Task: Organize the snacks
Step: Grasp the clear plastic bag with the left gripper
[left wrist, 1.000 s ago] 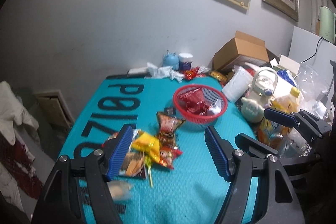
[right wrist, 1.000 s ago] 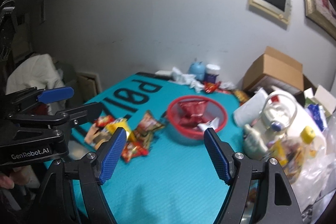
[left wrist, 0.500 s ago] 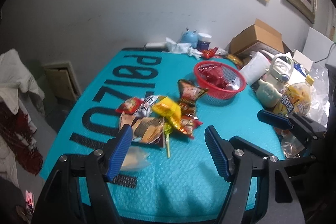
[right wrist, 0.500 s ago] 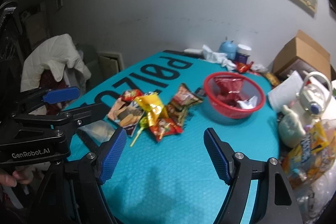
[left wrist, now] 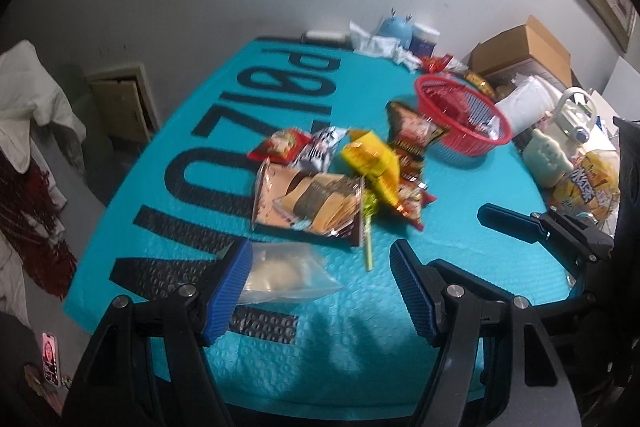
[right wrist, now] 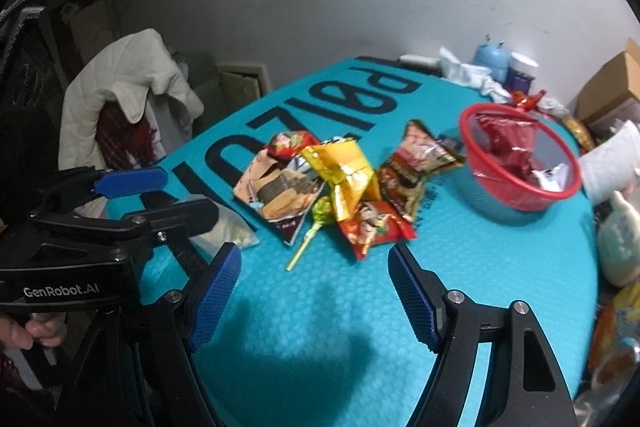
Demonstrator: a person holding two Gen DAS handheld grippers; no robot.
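A heap of snack packets lies mid-table on the teal mat (left wrist: 344, 343): a brown wafer pack (left wrist: 308, 205), a yellow packet (left wrist: 370, 159), a dark red chip bag (left wrist: 412, 135) and a green lollipop (left wrist: 367, 227). A clear bag (left wrist: 280, 273) rests just beyond my left gripper (left wrist: 320, 291), which is open and empty. The red mesh basket (left wrist: 460, 115) holds red packets at the right rear. In the right wrist view the same heap (right wrist: 340, 183) and basket (right wrist: 516, 163) lie ahead of my right gripper (right wrist: 314, 293), also open and empty, above bare mat.
A cardboard box (left wrist: 524, 51), a white roll, a pale teapot-like figure (left wrist: 548, 163) and a bagged yellow snack (left wrist: 588, 187) crowd the right edge. A blue jar and tissues (left wrist: 384, 41) sit at the far wall. A draped chair (right wrist: 132, 99) stands left of the table.
Both grippers have sunk toward the table and tilted further down; the snack heap now looms nearer and larger, and the clear bag has come into sight. Their jaws stayed equally wide.
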